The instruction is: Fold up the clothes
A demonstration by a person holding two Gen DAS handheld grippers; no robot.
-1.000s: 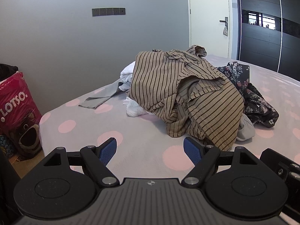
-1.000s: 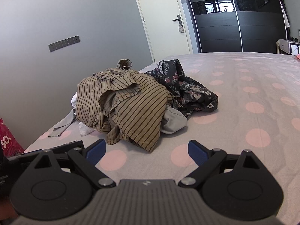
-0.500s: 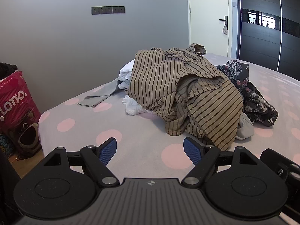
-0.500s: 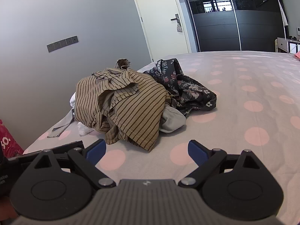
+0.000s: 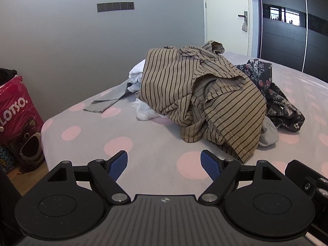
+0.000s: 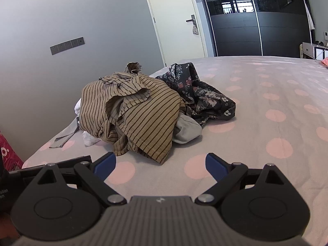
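A heap of clothes lies on the bed. On top is a tan garment with dark stripes [image 5: 205,100] [image 6: 141,114]. A dark floral garment [image 5: 274,96] [image 6: 203,94] lies to its right, white items [image 5: 143,110] and a grey piece [image 5: 106,100] to its left, and a pale grey piece [image 6: 186,131] pokes out below. My left gripper [image 5: 164,164] is open and empty, short of the heap. My right gripper [image 6: 161,163] is open and empty, just in front of the striped hem.
The bed has a grey cover with pink dots [image 6: 274,114]. A red LOTSO bag [image 5: 18,119] stands on the floor left of the bed. A grey wall, a door [image 6: 174,20] and a dark wardrobe [image 6: 256,20] stand behind.
Both grippers have moved a little closer to the heap, and the views have tilted slightly. The jaws stay open. The clothes have not moved.
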